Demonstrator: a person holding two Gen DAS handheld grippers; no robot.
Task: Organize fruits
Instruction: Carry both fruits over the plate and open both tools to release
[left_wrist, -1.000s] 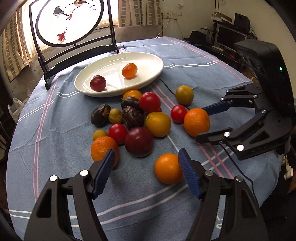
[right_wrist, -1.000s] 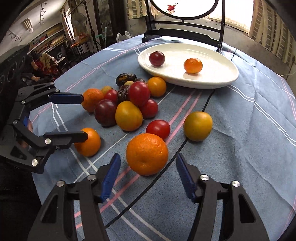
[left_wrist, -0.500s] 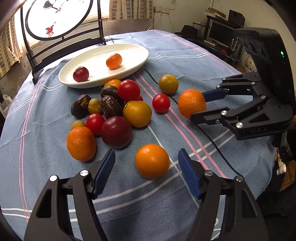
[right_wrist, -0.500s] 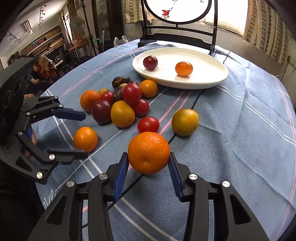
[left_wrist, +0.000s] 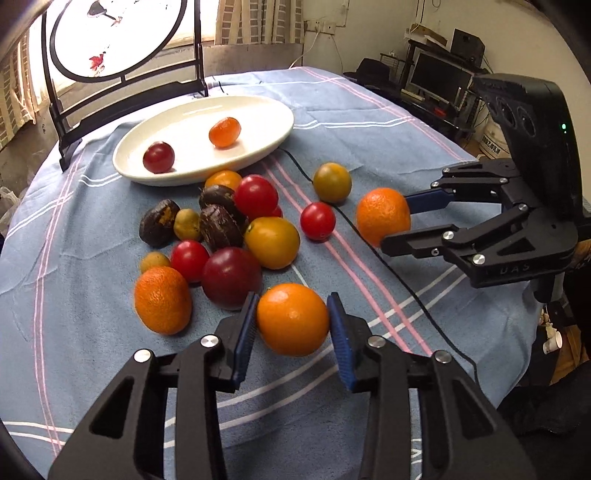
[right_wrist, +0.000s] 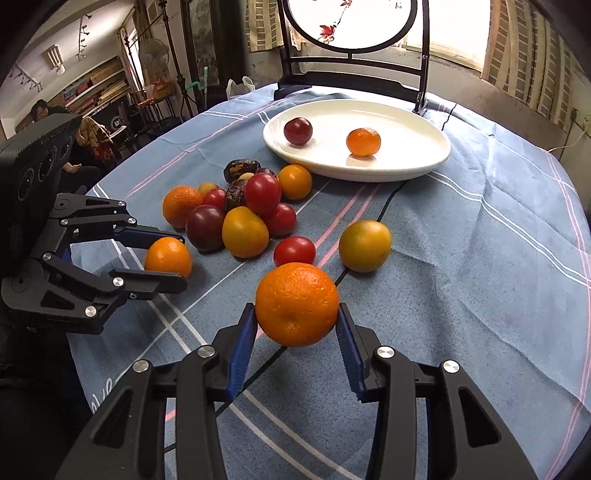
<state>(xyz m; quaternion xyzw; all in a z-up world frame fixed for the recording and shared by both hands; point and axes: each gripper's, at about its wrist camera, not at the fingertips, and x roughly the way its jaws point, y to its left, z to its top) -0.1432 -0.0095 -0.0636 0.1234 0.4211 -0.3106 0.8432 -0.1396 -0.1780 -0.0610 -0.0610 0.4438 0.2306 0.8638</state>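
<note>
A white oval plate (left_wrist: 275, 110) at the back holds a dark red fruit (left_wrist: 159, 157) and a small mandarin (left_wrist: 224, 132). Loose fruit lies in a heap (left_wrist: 236, 236) in front of it. My left gripper (left_wrist: 293, 306) is closing its jaws, and its blue pads touch both sides of a small orange (left_wrist: 293, 319) on the cloth. In the right wrist view, my left gripper (right_wrist: 177, 258) has this small orange (right_wrist: 168, 256) between its fingers. My right gripper (right_wrist: 296, 308) is shut on a larger orange (right_wrist: 297, 304). From the left wrist, that gripper (left_wrist: 395, 221) and its larger orange (left_wrist: 383, 216) are seen side on.
A blue striped cloth (left_wrist: 369, 122) covers the round table. A black cable (left_wrist: 406, 291) runs across it past a yellow-green fruit (left_wrist: 332, 182) and a red tomato (left_wrist: 317, 221). A black stand with a round painted screen (left_wrist: 122, 37) rises behind the plate. A person (right_wrist: 42, 109) sits far off.
The left jaws went from wide open to closed against the small orange. The right jaws closed on the larger orange earlier and have held it since. Both hands stayed nearly in place.
</note>
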